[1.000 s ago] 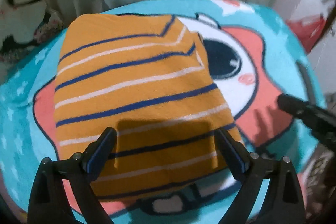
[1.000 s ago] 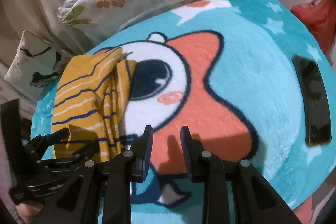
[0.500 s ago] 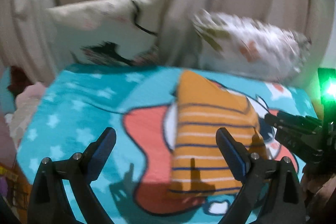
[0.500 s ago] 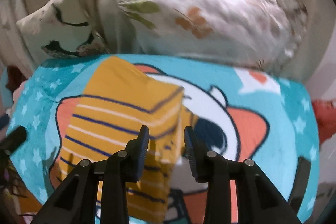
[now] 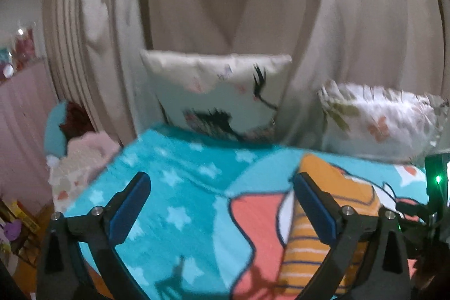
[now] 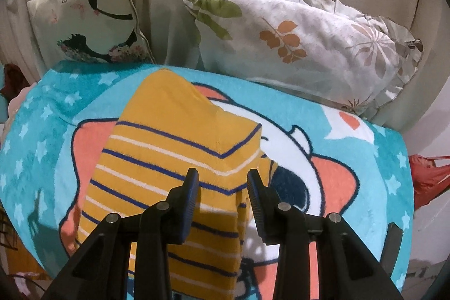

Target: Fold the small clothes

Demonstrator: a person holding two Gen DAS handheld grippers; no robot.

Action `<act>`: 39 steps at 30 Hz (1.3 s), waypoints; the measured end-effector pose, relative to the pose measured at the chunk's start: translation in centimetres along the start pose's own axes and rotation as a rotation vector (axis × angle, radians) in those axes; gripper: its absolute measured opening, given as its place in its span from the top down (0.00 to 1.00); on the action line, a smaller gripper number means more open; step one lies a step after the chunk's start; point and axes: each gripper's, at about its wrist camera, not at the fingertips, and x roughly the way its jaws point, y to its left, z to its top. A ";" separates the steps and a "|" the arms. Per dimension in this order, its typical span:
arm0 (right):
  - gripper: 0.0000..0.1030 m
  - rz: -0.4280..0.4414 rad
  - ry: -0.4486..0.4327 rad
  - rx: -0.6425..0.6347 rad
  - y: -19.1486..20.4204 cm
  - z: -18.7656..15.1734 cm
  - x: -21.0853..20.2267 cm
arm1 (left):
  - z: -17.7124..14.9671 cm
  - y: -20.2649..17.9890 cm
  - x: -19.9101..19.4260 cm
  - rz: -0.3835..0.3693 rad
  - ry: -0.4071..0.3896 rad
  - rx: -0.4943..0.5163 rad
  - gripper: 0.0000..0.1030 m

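A folded orange garment (image 6: 180, 156) with blue and white stripes lies on a teal cartoon blanket (image 6: 365, 159). It also shows at the right in the blurred left wrist view (image 5: 332, 193). My right gripper (image 6: 223, 184) hovers above the garment's right edge, its jaws a little apart and empty. My left gripper (image 5: 222, 204) is wide open and empty, raised over the blanket's (image 5: 174, 187) left part, left of the garment. The right gripper's body with a green light (image 5: 437, 187) sits at the right edge of the left wrist view.
Two pillows lean on beige curtains behind the blanket: a cream one with a dark drawing (image 6: 92, 18) and a white leaf-print one (image 6: 295, 41). Pink cloth (image 5: 84, 156) lies off the blanket's left edge. A red bag (image 6: 430, 179) is at the right. A dark flat object (image 6: 392, 246) lies at the blanket's right edge.
Both grippers have lifted and pulled back from the garment; the left swung leftward and tilted up, so the curtains and pillows fill its view. The garment stays folded on the blanket.
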 end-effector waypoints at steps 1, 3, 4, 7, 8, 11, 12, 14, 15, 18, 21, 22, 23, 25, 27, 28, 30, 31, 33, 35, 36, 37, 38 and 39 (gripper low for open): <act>0.62 -0.003 0.004 0.001 -0.1 -0.1 0.0 | 0.2 0.1 -0.4 0.011 -0.025 0.009 0.00; 0.62 -0.002 0.009 0.004 -0.2 -0.2 0.1 | 0.9 0.3 -1.1 0.014 -0.060 0.025 0.00; 0.62 -0.004 0.012 0.006 -0.2 -0.2 0.1 | 1.2 0.5 -1.5 0.015 -0.069 0.022 0.00; 0.61 -0.004 0.013 0.009 -0.2 -0.3 0.0 | 1.8 0.9 -2.3 0.010 -0.079 -0.007 0.00; 0.61 -0.004 0.012 0.005 -0.3 -0.2 0.0 | 1.9 1.0 -2.4 0.015 -0.078 -0.014 0.00; 0.57 -0.001 0.012 0.005 -0.1 -0.2 0.0 | 2.3 1.0 -2.6 -0.016 -0.064 -0.011 0.00; 0.57 0.001 0.013 0.005 -0.1 -0.2 0.1 | 2.2 0.7 -2.5 -0.009 -0.050 0.003 0.00; 0.57 0.020 0.023 0.003 0.1 -0.1 0.4 | 2.0 0.2 -2.1 -0.015 -0.024 0.036 0.00; 0.57 0.030 0.030 0.004 0.2 -0.1 0.6 | 1.8 0.0 -1.7 -0.034 0.004 0.049 0.00; 0.57 0.055 0.053 -0.008 0.6 0.1 1.7 | 0.8 -1.0 -0.2 -0.078 0.120 0.105 0.00; 0.60 0.072 0.064 -0.020 0.9 0.1 2.8 | -0.2 -1.4 0.3 -0.096 0.159 0.101 0.00; 0.62 0.069 0.067 -0.025 1.0 0.2 3.3 | -0.4 -1.4 0.5 -0.096 0.168 0.098 0.00; 0.62 0.067 0.062 -0.029 1.0 0.1 4.0 | -0.6 -1.6 0.7 -0.088 0.184 0.097 0.00; 0.62 0.064 0.094 -0.027 1.0 0.1 5.9 | -0.9 -1.8 1.1 -0.064 0.209 0.105 0.00; 0.62 0.077 0.108 -0.008 0.6 0.0 7.1 | -1.5 -2.1 1.5 -0.019 0.236 0.128 0.00; 0.62 0.074 0.106 0.001 0.2 0.1 7.6 | -1.8 -2.3 1.7 0.001 0.248 0.145 0.00; 0.60 0.079 0.104 0.023 -0.5 0.3 7.8 | -2.2 -2.5 1.8 0.022 0.259 0.168 0.00; 0.60 0.090 0.109 0.043 -0.9 0.6 7.9 | -2.5 -2.7 1.8 0.032 0.262 0.177 0.00; 0.60 0.106 0.118 0.065 -1.4 0.9 7.9 | -2.8 -2.9 1.9 0.043 0.276 0.191 0.00; 0.60 0.119 0.103 0.083 -1.6 1.2 7.3 | -3.0 -2.9 2.1 0.044 0.289 0.196 0.00; 0.60 0.122 0.091 0.086 -1.5 1.3 6.8 | -3.2 -2.9 2.2 0.045 0.301 0.195 0.00; 0.60 0.124 0.082 0.085 -1.4 1.6 6.5 | -3.3 -2.9 2.3 0.050 0.311 0.199 0.00; 0.60 0.126 0.073 0.083 -1.2 1.7 6.0 | -3.4 -3.0 2.4 0.053 0.317 0.203 0.00; 0.60 0.126 0.068 0.082 -1.2 1.8 5.6 | -3.5 -3.0 2.6 0.060 0.326 0.208 0.00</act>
